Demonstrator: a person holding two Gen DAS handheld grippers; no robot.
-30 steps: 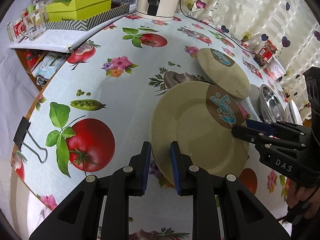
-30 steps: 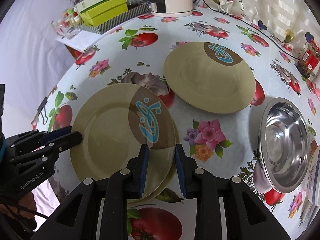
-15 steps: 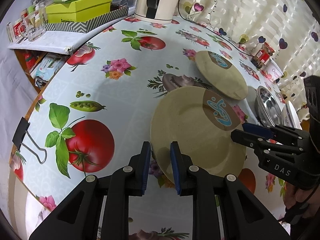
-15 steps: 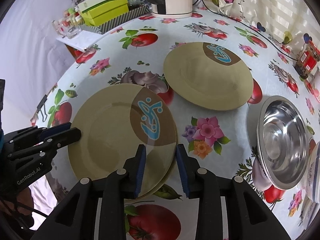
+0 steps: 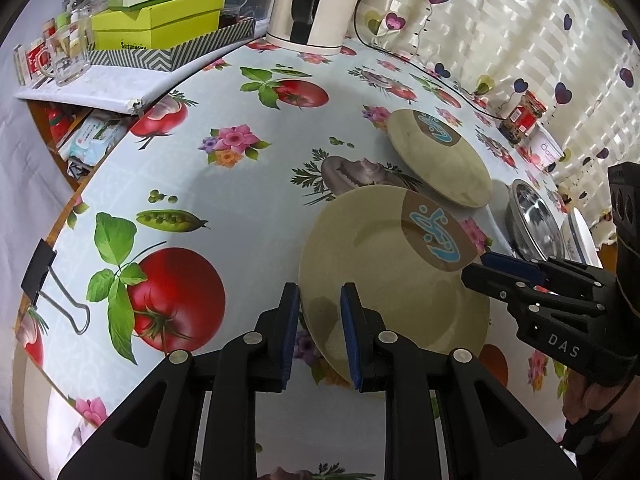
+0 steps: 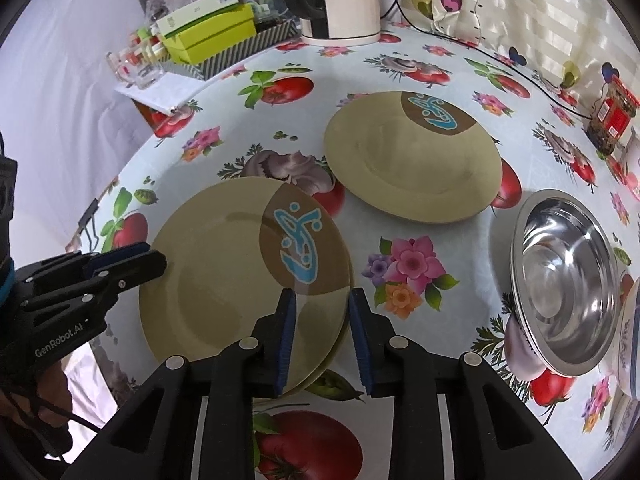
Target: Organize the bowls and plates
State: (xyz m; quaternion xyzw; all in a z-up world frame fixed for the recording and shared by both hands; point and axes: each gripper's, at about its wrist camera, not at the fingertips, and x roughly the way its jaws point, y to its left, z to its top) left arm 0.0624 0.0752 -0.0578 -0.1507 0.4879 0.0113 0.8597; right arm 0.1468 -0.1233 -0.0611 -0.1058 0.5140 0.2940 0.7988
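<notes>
A beige plate with a brown patch and blue mark [image 6: 240,268] rests on another like it; the lower rim shows at the near right edge [image 6: 340,344]. It also shows in the left wrist view [image 5: 384,272]. A second such plate [image 6: 412,160] lies farther back, also in the left wrist view [image 5: 440,160]. A steel bowl [image 6: 568,288] sits at the right. My left gripper [image 5: 319,308] is open with the stack's near rim between its pads, and shows at the stack's left [image 6: 156,258]. My right gripper [image 6: 322,308] is open over the stack's front edge.
A white kettle [image 6: 344,4] stands at the back. Green boxes on a striped tray [image 6: 216,40] and glasses [image 6: 136,68] sit back left. A jar [image 6: 612,120] is at the right. A white patterned bowl [image 6: 628,344] lies beside the steel bowl. A binder clip [image 5: 44,280] grips the tablecloth edge.
Both grippers have drawn back a little from the stacked plates, and the right gripper's jaws have widened. The top plate now lies flat on the lower one.
</notes>
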